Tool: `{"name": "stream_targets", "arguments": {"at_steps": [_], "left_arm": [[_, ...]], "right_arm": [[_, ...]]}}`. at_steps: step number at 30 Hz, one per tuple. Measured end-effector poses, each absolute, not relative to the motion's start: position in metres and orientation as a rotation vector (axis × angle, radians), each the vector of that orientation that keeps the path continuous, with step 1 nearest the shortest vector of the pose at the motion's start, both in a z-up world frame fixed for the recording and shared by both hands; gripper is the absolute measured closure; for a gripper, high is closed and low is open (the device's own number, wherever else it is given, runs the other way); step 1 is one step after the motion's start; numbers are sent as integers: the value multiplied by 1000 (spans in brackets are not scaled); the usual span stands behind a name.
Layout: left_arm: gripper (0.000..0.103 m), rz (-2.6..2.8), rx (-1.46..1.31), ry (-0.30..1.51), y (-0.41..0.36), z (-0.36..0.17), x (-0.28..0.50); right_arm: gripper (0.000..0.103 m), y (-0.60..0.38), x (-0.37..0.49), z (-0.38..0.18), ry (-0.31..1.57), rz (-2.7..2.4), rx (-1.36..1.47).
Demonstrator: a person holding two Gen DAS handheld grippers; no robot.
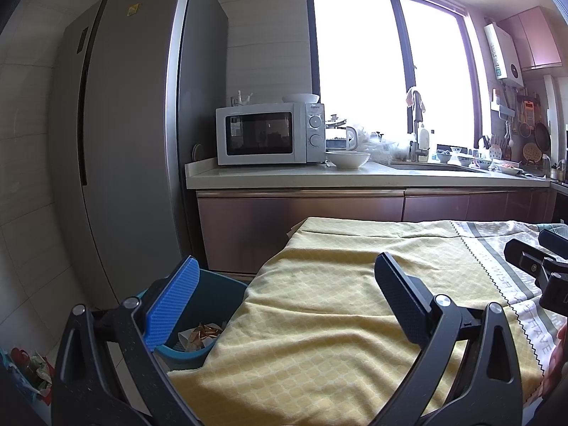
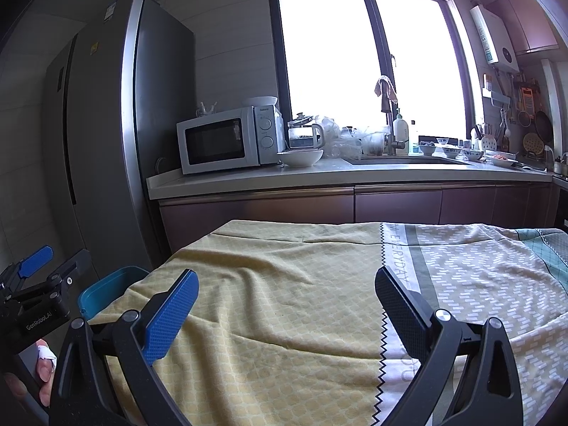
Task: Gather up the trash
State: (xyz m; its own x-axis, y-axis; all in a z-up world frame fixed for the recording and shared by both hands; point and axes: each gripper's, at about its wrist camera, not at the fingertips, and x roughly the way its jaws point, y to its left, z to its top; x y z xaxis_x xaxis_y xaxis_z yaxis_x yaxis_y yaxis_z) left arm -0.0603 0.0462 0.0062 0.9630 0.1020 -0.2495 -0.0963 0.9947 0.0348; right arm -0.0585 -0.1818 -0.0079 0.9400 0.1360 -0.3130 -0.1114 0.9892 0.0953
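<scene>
Both grippers hang wide apart and hold nothing: our left gripper [image 1: 287,294] and right gripper [image 2: 287,305] float above the yellow tablecloth [image 1: 319,319]. We see no trash on the cloth; some wrappers [image 1: 204,333] already lie in the blue bin [image 1: 213,291] beside the table. We risk snagging the loose cloth, or overlooking small scraps hidden in its folds.
</scene>
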Motion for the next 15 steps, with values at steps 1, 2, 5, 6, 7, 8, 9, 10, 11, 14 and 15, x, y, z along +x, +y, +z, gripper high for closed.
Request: {"name": "stream_targets", "arguments": {"at_steps": [1,2,5,6,7,8,9,10,11,14,15], "left_arm": [[6,99,22,254,46,6,-60],[6,98,21,255,46,6,-60],[6,96,21,256,46,6,-59],[6,98,23,256,46,6,-59],[6,98,24,255,45,5,-60],[6,97,23,255,45,5,-59],[6,95,24,255,45,5,-59],[6,96,24,255,45,5,-59],[6,96,23,255,45,4,-59],[6,97,25,256,45,4,-58],[6,96,24,257,44,4,-58]], "right_arm": [[7,-182,-58,-8,325,127,77],[7,-182,-58,-8,324,126,76],[7,-182,-59,-8,324,126,78],[7,-182,-59,-9,323,127,78],[7,-182,-58,-9,324,127,77],[7,-182,-58,-9,325,127,77],[7,-182,-59,-9,324,126,77],[7,-182,-59,-9,324,127,78],[7,-182,-58,-9,325,128,78],[7,-183,-58,-9,324,128,78],[7,-183,-58,-9,324,128,78]]}}
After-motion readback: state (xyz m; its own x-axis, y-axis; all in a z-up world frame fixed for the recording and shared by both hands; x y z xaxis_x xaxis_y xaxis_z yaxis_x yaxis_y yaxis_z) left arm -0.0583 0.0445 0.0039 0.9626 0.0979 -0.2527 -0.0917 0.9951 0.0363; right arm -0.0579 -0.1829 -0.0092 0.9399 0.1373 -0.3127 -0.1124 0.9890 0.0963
